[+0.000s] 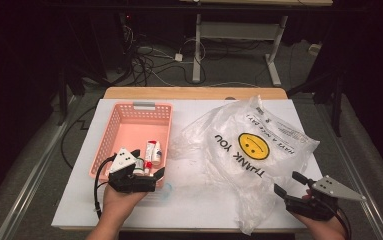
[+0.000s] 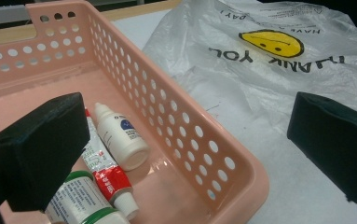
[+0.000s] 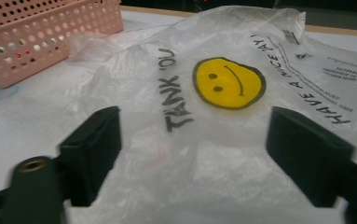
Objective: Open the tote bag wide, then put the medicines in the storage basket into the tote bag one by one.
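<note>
Right hand-held gripper [image 1: 288,184] at 4 o'clock on the surface [image 1: 194,205], jaws spread wide, nothing gripped; its tips sit at the near edge of the plastic bag [image 1: 249,150]. In the right gripper view the bag [image 3: 204,140] lies between and beyond the two jaws, untouched by the pads. Bag is crumpled, clear-white, with a yellow smiley face [image 1: 254,146] and "THANK YOU" print, spread from centre to 2 o'clock.

Left hand-held gripper [image 1: 149,162] at 8 o'clock, jaws wide apart, empty, straddling the near right wall of the pink basket [image 1: 110,130]. Inside, near end: white dropper bottle [image 2: 122,137], red-and-white tube [image 2: 105,170], green-capped bottle [image 2: 83,198].
</note>
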The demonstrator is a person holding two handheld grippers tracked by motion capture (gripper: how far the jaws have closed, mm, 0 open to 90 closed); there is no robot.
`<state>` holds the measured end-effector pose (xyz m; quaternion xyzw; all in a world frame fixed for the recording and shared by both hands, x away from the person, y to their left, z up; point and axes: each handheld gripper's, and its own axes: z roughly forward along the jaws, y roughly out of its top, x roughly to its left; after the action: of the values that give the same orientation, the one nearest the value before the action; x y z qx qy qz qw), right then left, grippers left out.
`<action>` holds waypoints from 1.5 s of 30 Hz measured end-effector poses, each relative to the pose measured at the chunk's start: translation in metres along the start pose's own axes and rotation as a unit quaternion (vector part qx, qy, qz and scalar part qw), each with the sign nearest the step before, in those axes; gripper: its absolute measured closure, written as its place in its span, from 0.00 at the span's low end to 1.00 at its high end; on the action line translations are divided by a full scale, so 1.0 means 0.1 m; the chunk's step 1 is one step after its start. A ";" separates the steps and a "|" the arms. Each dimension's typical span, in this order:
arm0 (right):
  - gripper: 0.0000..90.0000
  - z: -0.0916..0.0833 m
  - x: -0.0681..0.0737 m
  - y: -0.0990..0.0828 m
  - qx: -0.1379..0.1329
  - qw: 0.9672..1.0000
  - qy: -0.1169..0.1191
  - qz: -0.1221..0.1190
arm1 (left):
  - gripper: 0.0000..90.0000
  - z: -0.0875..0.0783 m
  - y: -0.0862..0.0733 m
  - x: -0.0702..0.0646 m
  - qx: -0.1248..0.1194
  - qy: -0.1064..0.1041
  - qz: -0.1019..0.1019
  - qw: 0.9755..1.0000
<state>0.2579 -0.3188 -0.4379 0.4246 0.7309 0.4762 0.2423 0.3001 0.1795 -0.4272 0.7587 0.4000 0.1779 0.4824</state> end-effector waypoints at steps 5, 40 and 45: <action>0.02 0.18 -0.01 0.09 -0.001 1.000 0.003 -0.007 | 0.00 -0.01 -0.01 0.01 -0.003 -0.008 0.007 1.000; 0.00 1.07 0.45 0.84 -0.002 0.993 0.080 -0.085 | 0.00 -0.05 -0.06 -0.06 -0.014 -0.006 0.014 1.000; 0.00 1.16 0.51 0.85 0.015 0.990 0.100 -0.095 | 0.00 -0.08 -0.07 -0.08 -0.008 -0.004 0.019 1.000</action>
<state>0.3521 -0.2025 -0.4082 0.3074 0.7956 0.4798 0.2056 0.2868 0.1791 -0.4286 0.7630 0.3821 0.1876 0.4864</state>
